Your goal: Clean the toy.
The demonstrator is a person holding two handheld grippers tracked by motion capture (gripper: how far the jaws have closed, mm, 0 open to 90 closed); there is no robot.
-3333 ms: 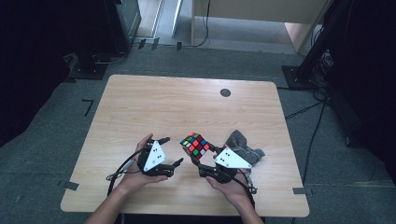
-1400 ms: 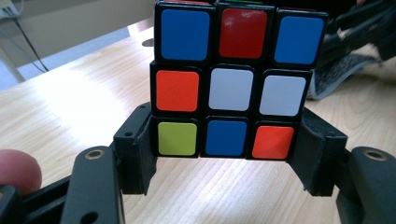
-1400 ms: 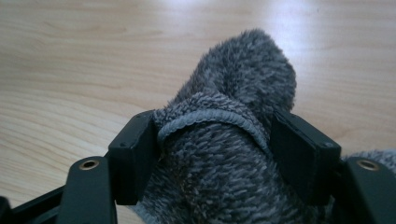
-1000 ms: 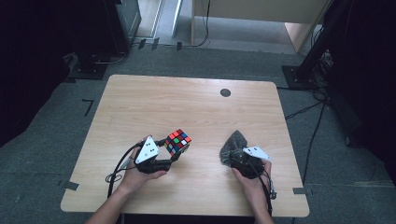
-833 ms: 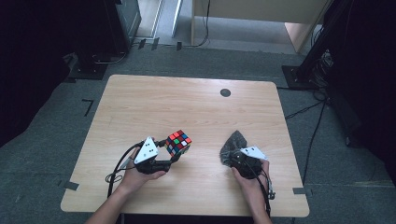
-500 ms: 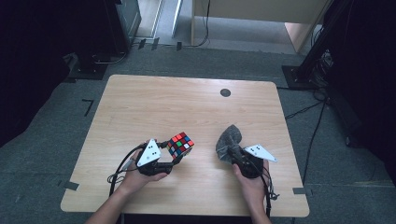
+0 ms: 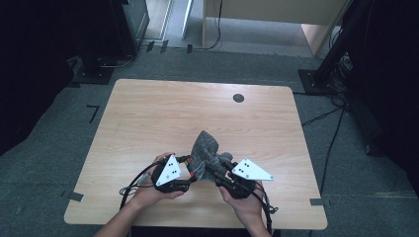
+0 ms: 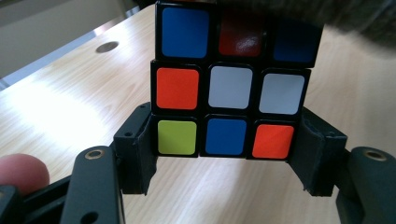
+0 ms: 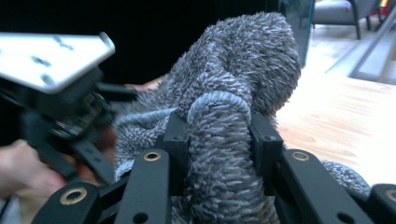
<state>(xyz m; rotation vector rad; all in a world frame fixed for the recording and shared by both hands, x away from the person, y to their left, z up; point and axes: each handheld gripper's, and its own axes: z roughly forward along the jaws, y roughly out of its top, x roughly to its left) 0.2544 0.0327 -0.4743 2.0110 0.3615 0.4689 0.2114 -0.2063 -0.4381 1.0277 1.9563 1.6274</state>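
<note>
My left gripper [image 8: 226, 154] is shut on a scrambled Rubik's cube [image 8: 231, 88], its pads pressing the bottom row from both sides. In the high view the left gripper [image 7: 190, 174] holds the cube [image 7: 188, 167] just above the table's near edge, mostly covered by a grey fluffy cloth [image 7: 205, 148]. The right gripper [image 9: 219, 140] is shut on a fold of the cloth [image 9: 243, 65]; its jaws have just been closing on it. The right gripper [image 7: 216, 171] holds the cloth up, draped against the cube's top and right side.
The wooden table [image 7: 148, 113] has a small black round grommet [image 7: 238, 98] near its far edge. Cables trail from both grippers over the near edge. Dark stands and equipment ring the table on the grey floor.
The right gripper closed on the cloth, lifted it off the table and carried it left onto the cube. The left gripper, with the cube, shifted slightly right.
</note>
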